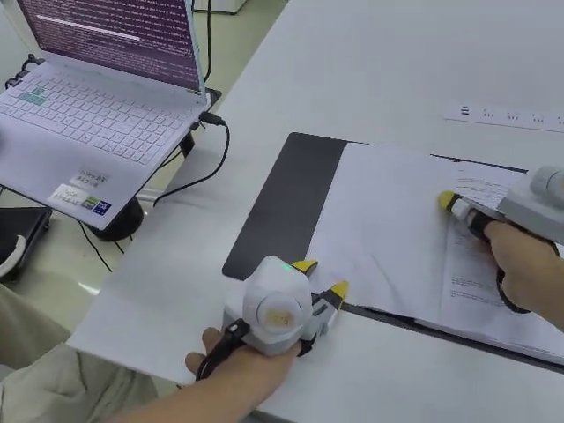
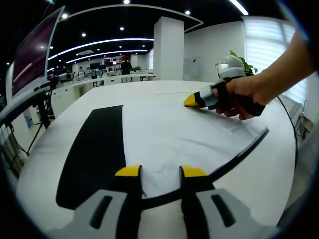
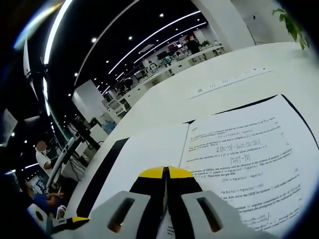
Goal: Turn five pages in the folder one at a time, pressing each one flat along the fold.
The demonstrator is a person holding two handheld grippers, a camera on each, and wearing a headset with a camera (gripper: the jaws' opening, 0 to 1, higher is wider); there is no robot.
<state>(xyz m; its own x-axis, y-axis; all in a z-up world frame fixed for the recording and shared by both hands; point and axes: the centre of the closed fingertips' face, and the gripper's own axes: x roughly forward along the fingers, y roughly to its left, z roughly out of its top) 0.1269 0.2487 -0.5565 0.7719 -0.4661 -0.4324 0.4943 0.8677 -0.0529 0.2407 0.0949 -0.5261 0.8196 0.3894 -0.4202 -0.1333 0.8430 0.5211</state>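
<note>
- Shows the folder (image 1: 291, 203) open close to the near edge of the table (image 1: 370, 70), with the turned page (image 1: 379, 229) over its left half.
- Presses the right gripper (image 1: 447, 201), jaws clenched together on nothing, onto that page beside the fold.
- Rests the left gripper (image 1: 322, 276), jaws spread and empty, at the folder's near edge.
- Risks a creased or rebounding sheet, likely if the tip skids off the fold.

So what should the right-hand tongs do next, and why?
Probably slide the right tongs along the fold toward the near edge. They are shut, with the tip where the blank turned page meets the printed page, and the open left tongs sit at the near edge of the folder.
</note>
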